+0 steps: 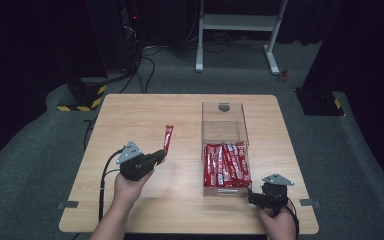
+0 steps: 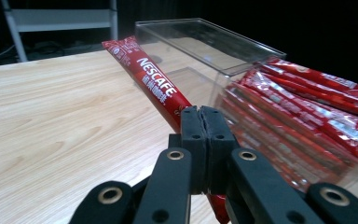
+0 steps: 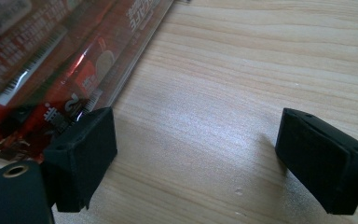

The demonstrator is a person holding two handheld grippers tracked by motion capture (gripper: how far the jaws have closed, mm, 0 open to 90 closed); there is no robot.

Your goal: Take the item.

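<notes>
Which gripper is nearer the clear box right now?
Right. The right gripper sits open at the clear box's near corner, one jaw against its wall. The left gripper is off to the box's left, shut on a red sachet.

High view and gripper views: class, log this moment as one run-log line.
left gripper: shut on coffee stick | right gripper: open, beside clear box | box: holds sticks
</notes>
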